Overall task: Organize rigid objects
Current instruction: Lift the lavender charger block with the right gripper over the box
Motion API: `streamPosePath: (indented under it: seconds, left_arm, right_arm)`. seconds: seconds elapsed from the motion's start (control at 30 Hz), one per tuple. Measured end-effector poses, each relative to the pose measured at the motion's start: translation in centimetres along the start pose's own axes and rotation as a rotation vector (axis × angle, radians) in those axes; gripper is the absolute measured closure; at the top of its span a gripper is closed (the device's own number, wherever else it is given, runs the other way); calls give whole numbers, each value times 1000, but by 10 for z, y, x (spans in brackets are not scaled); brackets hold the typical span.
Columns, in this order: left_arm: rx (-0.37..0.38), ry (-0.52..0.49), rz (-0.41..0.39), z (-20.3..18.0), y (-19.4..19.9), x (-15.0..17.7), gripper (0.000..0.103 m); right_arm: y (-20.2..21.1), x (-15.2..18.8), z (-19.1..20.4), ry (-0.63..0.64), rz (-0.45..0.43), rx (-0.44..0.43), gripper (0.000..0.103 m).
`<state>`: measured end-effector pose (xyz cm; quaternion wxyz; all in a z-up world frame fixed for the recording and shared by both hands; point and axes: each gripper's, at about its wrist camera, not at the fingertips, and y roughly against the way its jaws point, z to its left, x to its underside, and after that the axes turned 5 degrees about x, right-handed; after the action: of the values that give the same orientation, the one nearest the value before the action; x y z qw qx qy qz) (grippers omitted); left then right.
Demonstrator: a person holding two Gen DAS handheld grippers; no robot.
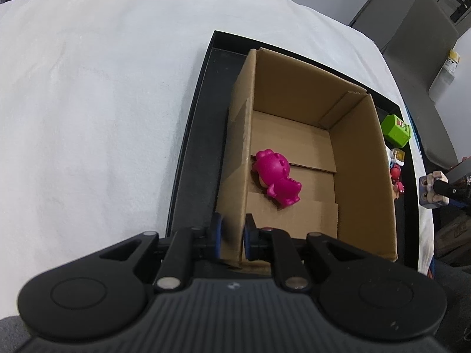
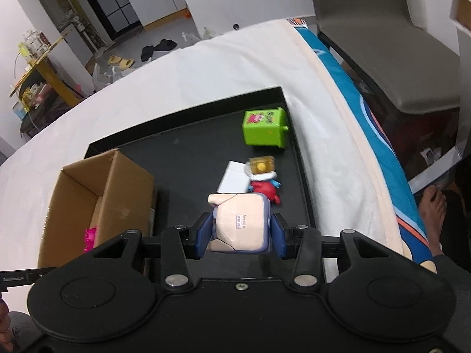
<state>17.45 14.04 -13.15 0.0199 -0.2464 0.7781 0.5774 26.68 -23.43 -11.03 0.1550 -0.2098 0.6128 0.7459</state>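
**Toy in transit to the box**

Right gripper (image 2: 240, 236): clamped on a cream block figure (image 2: 240, 225), held above the black tray (image 2: 188, 153). Left gripper (image 1: 232, 235): pinching the cardboard box (image 1: 362, 153) wall, steadying it. Inside: one magenta dinosaur (image 1: 276, 181). On the tray: green cube (image 2: 263, 128), red figure (image 2: 263, 188). Next, likely: carry leftward over the box, release.

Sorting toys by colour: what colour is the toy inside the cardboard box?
Magenta pink toy, clearest in the left wrist view.

black ribbed gripper body, silver screws, blue-padded fingers (image 2: 204, 234), bare foot (image 2: 434, 209)
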Motion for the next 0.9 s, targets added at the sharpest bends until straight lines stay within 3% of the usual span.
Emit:
streamPosePath:
  seconds: [0.4,0.9]
  left_arm:
    - [21,-2,-2,2,2,3,89]
    - [31,4,-11,5,4,3,89]
  right_arm:
    - [18,-9,35,25,-34,-15,61]
    - [19,-23,88,60,-50,-104,61]
